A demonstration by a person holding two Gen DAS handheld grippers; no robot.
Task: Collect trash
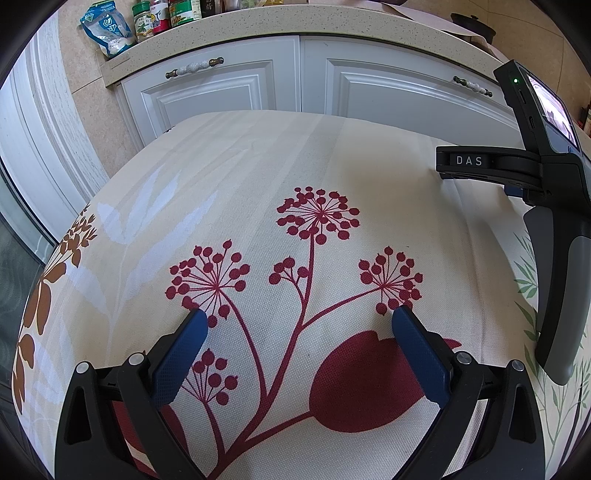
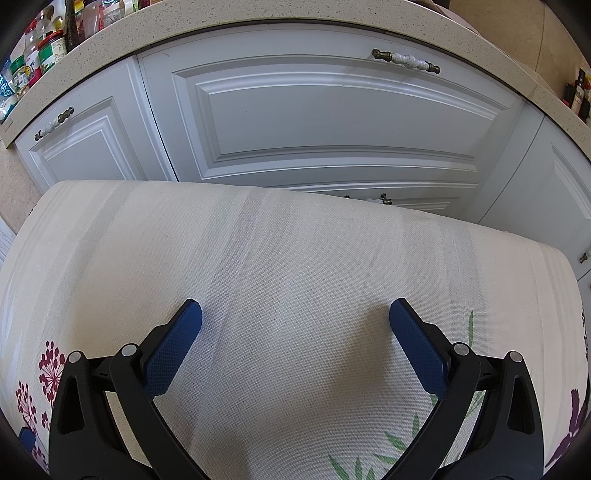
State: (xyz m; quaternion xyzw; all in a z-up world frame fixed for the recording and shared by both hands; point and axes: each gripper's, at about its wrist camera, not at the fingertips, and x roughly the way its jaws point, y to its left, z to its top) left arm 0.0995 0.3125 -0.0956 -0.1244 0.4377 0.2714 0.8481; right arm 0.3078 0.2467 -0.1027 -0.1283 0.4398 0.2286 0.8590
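— Where are your grippers?

— My left gripper [image 1: 297, 317] hovers over the cream cloth-covered bench [image 1: 258, 177], above its red flower print [image 1: 317, 218], jaws spread wide, nothing between them. My right gripper [image 2: 295, 310], seen also at the right edge of the left view [image 1: 546, 184], is just as wide and empty.

— Any trash?

— I see none on the bench. Only white cabinet doors [image 2: 332, 110] beyond, and jars [image 1: 162, 18] on the speckled stone counter [image 1: 280, 22] in the upper left
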